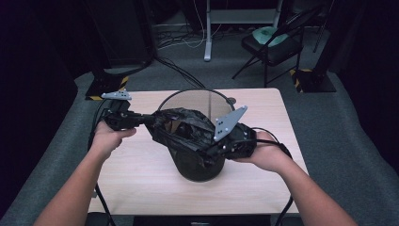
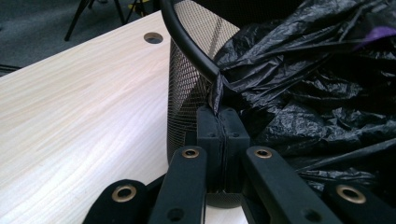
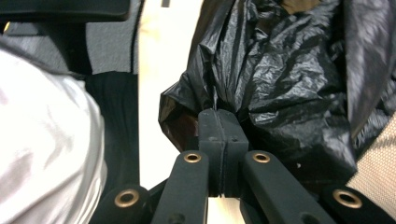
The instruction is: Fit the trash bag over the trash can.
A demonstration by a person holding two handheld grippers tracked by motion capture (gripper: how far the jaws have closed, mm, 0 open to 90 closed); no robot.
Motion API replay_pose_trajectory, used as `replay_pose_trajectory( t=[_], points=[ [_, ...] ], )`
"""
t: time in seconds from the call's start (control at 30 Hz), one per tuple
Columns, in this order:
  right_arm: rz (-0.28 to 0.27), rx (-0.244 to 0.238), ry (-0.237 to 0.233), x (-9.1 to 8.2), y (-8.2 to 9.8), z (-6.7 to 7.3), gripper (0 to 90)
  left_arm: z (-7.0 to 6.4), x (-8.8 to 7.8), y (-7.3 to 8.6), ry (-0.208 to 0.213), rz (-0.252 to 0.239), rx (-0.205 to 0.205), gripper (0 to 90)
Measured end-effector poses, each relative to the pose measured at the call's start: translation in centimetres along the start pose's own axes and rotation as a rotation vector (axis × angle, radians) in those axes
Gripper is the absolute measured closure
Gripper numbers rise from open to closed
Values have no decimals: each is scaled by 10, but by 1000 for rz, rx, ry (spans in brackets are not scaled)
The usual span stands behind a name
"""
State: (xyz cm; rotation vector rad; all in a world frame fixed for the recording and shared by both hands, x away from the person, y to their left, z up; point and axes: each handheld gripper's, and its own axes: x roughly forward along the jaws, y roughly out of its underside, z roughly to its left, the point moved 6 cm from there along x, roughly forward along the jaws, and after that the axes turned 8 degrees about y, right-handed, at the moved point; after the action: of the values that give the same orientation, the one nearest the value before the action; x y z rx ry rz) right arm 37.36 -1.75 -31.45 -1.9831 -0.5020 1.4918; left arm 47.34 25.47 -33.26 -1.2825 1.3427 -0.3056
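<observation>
A black plastic bag (image 1: 181, 129) stretches between the left gripper (image 1: 146, 120) and the right gripper (image 1: 211, 151), each clamped on an edge of it. Just below them stands a black mesh bin (image 1: 200, 167) on the wooden table (image 1: 141, 174).

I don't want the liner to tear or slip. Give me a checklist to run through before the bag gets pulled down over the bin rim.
1. Left gripper shut on the bin bag edge: ok, a thin fold is pinched.
2. Right gripper shut on the bag: ok, plastic is bunched between its fingers.
3. Bag mouth open above the mesh bin: ok, stretched between both grippers.
4. Bag over the bin rim: not ok, at the left gripper the edge sits below the rim, outside the mesh.
5. Bin standing upright on the table: ok.
6. Bag free of tears: cannot tell.
</observation>
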Motion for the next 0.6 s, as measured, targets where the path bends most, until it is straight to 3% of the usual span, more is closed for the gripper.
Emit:
replay_pose_trajectory(
  t=[0.13, 0.27, 0.43, 0.6],
  points=[
    [-13, 32, -3, 0, 3, -7, 895, 3, 4, -3, -14, 0, -2, 887],
    [-62, 5, -66, 3, -2, 8, 894, 3, 1, -1, -20, 6, 5, 887],
    [-5, -53, -94, 20, -1, 26, 894, 6, -8, 8, -30, 0, 0, 888],
    [30, -35, -70, 28, 6, 20, 895, 16, -8, 5, -66, -30, -17, 890]
  ],
)
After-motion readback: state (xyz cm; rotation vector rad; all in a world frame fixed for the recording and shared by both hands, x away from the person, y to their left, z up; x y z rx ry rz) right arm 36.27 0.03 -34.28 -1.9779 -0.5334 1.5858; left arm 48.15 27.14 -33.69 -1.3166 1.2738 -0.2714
